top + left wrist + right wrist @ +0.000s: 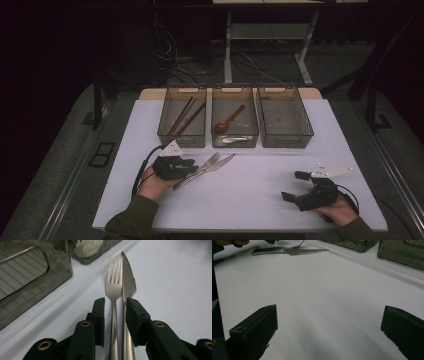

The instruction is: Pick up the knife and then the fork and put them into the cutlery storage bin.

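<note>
A: High view. Left claw (192, 164) sits low on the table (260, 200), over the handles of fork (210, 161) and knife (220, 163), which lie side by side in front of three bins (235, 142). Right claw (295, 186) rests well apart, holding nothing.

B: Left gripper view?

A: Jaws narrowed round both handles. Right pad against the knife (128, 280); a slim gap shows between left pad and fork (114, 287). Not clamped yet, I judge.

B: Risk?

A: Two smooth handles in one pinch: one may slide out, or both lift when only one is wanted.

B: Right gripper view?

A: Jaws wide apart over bare table (332, 302); knife (309, 251) far off, serrated edge showing, fork (300, 244) tines curving up behind.

B: Look of them?

A: Plain brushed steel, slim, glossy.
</note>
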